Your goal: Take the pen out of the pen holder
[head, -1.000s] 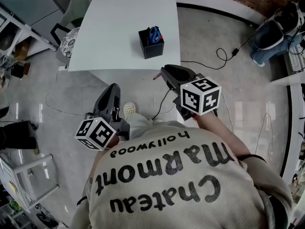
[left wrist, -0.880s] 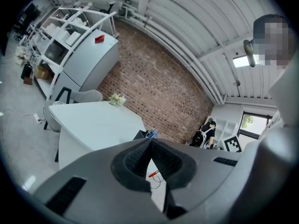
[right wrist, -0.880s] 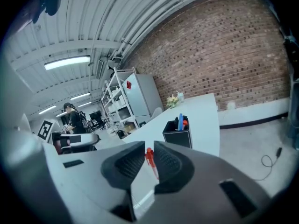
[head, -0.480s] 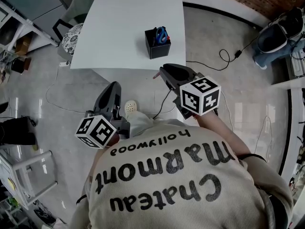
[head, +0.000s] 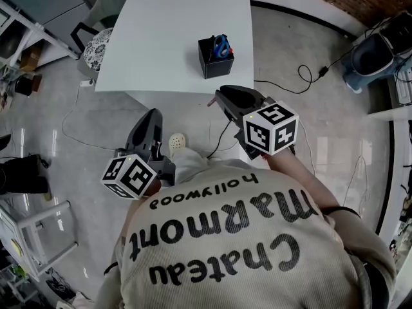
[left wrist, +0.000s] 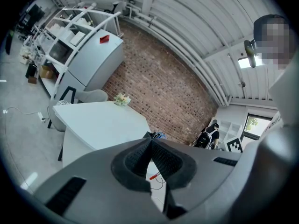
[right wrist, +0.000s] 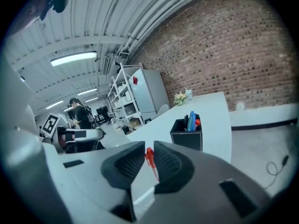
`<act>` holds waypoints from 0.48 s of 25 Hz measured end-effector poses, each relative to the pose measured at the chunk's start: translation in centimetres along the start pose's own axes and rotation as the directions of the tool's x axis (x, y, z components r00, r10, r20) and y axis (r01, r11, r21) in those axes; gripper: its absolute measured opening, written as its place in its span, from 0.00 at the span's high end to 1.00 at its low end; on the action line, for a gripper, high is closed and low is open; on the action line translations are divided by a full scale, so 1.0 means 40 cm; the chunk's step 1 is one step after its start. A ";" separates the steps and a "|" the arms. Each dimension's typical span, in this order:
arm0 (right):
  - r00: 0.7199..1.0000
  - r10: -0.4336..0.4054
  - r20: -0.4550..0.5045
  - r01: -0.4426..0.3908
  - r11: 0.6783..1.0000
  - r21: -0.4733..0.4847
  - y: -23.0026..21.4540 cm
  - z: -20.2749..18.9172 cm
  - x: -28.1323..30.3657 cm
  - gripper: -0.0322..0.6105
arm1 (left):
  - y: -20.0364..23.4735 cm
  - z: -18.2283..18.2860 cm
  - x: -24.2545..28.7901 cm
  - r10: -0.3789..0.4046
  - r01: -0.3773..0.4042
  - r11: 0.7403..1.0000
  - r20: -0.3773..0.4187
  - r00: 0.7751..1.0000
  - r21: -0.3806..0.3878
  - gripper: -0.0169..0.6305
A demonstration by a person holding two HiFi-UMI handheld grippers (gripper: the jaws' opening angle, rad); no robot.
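Observation:
A black square pen holder (head: 215, 58) stands on the white table (head: 161, 31) near its front right corner, with blue and red items sticking out of it. My right gripper (head: 219, 99) hangs off the table, just in front of the holder, shut on a thin red pen (right wrist: 149, 158) whose tip pokes out to the left (head: 210, 103). In the right gripper view the holder (right wrist: 186, 136) is ahead and to the right of the jaws. My left gripper (head: 152, 117) is held lower left over the floor, shut with nothing in it (left wrist: 150, 157).
A chair with a patterned seat (head: 96, 44) stands at the table's left side. A black cable (head: 302, 76) lies on the floor to the right, and bags (head: 376, 50) sit at the far right. A small vase of flowers (left wrist: 122, 98) stands at the table's far end.
The head view has drifted a little, so the table and holder sit slightly further right. Both grippers keep their places and their states.

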State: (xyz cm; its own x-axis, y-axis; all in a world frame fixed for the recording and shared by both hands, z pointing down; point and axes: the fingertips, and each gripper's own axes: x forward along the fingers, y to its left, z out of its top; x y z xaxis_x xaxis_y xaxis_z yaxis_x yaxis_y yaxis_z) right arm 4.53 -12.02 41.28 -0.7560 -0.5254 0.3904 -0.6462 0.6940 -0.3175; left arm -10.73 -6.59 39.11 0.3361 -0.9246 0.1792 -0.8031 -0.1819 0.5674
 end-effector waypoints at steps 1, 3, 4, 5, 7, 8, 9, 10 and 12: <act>1.000 0.000 -0.001 0.000 1.000 0.002 -0.001 -0.002 0.000 0.86 | 0.001 0.000 0.002 0.001 -0.001 1.000 -0.001 1.000 0.000 0.97; 1.000 -0.001 -0.003 0.001 1.000 0.006 -0.006 -0.004 -0.001 0.86 | 0.003 0.000 0.008 0.000 0.000 1.000 -0.003 1.000 -0.001 0.97; 1.000 -0.002 -0.004 0.003 1.000 0.008 -0.010 -0.005 -0.001 0.86 | 0.002 -0.001 0.012 -0.001 0.001 1.000 -0.005 1.000 -0.002 0.97; 1.000 -0.004 -0.005 0.004 1.000 0.009 -0.014 -0.005 -0.002 0.86 | 0.002 -0.001 0.017 -0.002 0.002 1.000 -0.007 1.000 -0.002 0.97; 1.000 -0.009 -0.007 0.009 1.000 0.013 -0.022 -0.006 -0.003 0.86 | -0.001 -0.003 0.026 -0.006 0.006 1.000 -0.011 1.000 -0.004 0.97; 1.000 -0.011 -0.008 0.011 1.000 0.015 -0.027 -0.007 -0.004 0.86 | -0.002 -0.005 0.031 -0.009 0.008 1.000 -0.014 1.000 -0.004 0.97; 1.000 -0.014 -0.008 0.014 1.000 0.018 -0.032 -0.008 -0.005 0.86 | -0.005 -0.007 0.037 -0.011 0.011 1.000 -0.017 1.000 -0.004 0.97; 1.000 -0.016 -0.008 0.016 1.000 0.020 -0.038 -0.009 -0.007 0.86 | -0.007 -0.009 0.042 -0.014 0.014 1.000 -0.020 1.000 -0.004 0.97; 1.000 -0.018 -0.006 0.018 1.000 0.022 -0.048 -0.009 -0.009 0.86 | -0.013 -0.014 0.053 -0.018 0.017 1.000 -0.023 1.000 -0.003 0.97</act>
State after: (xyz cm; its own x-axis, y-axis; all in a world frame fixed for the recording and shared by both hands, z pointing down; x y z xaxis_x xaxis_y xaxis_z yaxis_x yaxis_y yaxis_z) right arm 6.08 -12.98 42.06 -0.7440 -0.5345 0.4010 -0.6616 0.6736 -0.3295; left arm -9.34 -8.27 39.64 0.3613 -0.9134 0.1875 -0.7957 -0.1971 0.5727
